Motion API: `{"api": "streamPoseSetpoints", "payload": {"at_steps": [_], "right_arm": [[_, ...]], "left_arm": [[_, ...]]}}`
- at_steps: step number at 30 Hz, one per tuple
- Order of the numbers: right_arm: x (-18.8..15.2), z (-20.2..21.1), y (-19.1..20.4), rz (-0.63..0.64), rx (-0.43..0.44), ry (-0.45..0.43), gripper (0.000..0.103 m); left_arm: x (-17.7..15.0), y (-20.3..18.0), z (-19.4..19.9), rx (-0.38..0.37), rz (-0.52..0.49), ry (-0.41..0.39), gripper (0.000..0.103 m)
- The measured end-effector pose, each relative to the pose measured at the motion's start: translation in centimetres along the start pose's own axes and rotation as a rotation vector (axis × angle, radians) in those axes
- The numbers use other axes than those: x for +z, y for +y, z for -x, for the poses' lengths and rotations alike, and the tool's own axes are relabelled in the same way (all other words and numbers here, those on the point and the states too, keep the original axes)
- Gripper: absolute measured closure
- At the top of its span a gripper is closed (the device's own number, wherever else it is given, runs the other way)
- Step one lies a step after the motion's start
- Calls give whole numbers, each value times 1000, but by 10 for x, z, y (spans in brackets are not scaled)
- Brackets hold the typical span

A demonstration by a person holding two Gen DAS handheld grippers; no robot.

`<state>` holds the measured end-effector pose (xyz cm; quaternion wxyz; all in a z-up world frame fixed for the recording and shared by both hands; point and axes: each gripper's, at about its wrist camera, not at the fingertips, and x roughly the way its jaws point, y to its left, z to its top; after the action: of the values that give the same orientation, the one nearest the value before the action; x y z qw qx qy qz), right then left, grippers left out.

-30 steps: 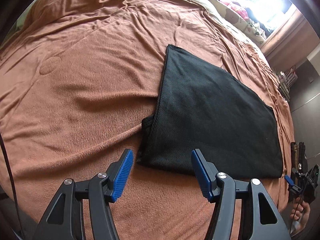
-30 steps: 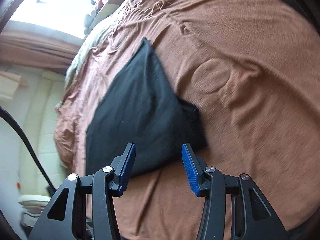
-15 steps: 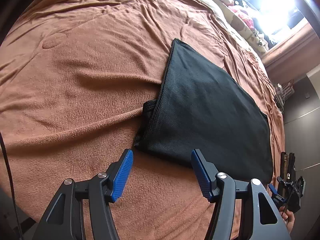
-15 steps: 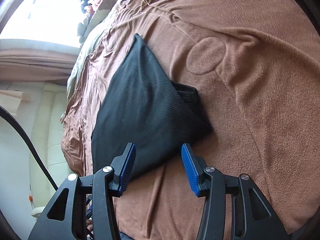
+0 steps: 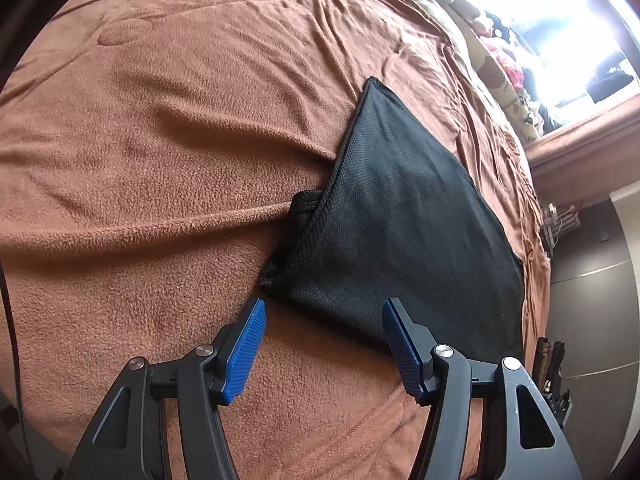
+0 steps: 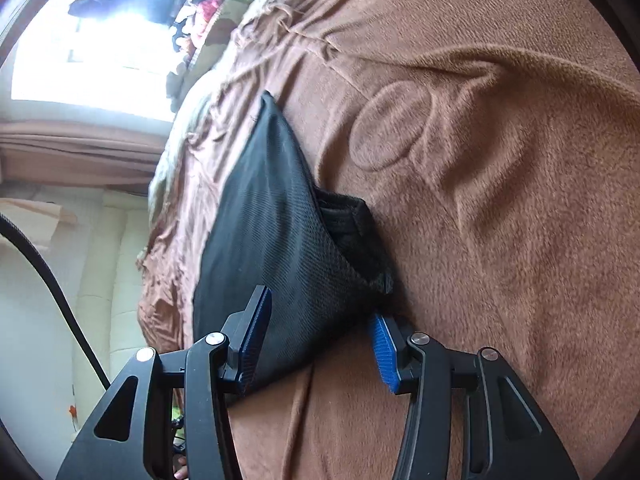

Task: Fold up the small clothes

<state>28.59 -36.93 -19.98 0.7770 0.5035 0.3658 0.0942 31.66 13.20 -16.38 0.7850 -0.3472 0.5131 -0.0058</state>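
I see one black mesh garment (image 5: 404, 232), already folded, lying flat on the brown blanket (image 5: 160, 140) that covers the bed. Its near edge runs straight across just ahead of my left gripper (image 5: 323, 344), whose jaws stand apart with nothing between them; the blue pads (image 5: 244, 346) hover over bare blanket short of that edge. A thicker band of the same fabric (image 5: 304, 204) pokes out from under the fold on the garment's left side.

To the left of the garment the blanket is wide and free, only creased. To the right the garment reaches close to the bed's edge, with dark floor beyond.

My right gripper (image 6: 320, 344) is also spread and gripping nothing. Its jaws straddle the near corner of the garment (image 6: 272, 240), and I cannot tell whether either pad touches the cloth.

Only the right wrist view shows a black cable (image 6: 48, 280) and a pale wall beside the bed. Only the left one shows the garment's whole outline.
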Motion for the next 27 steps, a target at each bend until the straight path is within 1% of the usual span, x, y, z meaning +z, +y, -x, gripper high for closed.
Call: {"api": "streamPoseSetpoints", "payload": {"at_steps": [3,6,9,11,12,13,14,15,16,18,20,21,22,24,27], "right_arm": [[-9,5,-1,31,84,-26,57],[-13,11,-1,58,114,-40,57],[-16,8,-5,58,92,-39,57],[-16,4,-11,44,58,-23,57],[-16,2,-13,38,44,-17,58],[-17,1,-14,39,38,-15,62],[-17,1,-12,44,32,-14,63],[-16,-1,-9,53,26,-15,63],[-16,-1,-7,59,20,-14,66],[-14,-2,-2,68,13,-10,69],[-13,-2,2,77,0,-10,76],[-14,0,2,82,-9,-11,86],[-15,0,2,84,-19,-12,95],[-10,-1,6,82,-21,-17,101],[-10,3,19,117,-31,-39,103]], "left_arm": [[1,3,-4,-17,33,0,41],[1,3,-8,-11,52,-2,41],[2,4,-11,-6,68,-21,43],[3,4,-12,6,71,-37,52],[4,5,-13,11,69,-46,55],[6,6,-15,20,67,-55,61],[7,8,-15,31,70,-60,65],[7,9,-16,37,77,-64,72],[8,10,-15,37,80,-68,75],[6,10,-14,32,73,-71,75],[4,10,-14,28,61,-64,77],[4,9,-13,38,50,-66,81],[5,8,-14,50,39,-70,92],[6,10,-13,31,44,-74,96],[8,7,-11,36,27,-85,98]]}}
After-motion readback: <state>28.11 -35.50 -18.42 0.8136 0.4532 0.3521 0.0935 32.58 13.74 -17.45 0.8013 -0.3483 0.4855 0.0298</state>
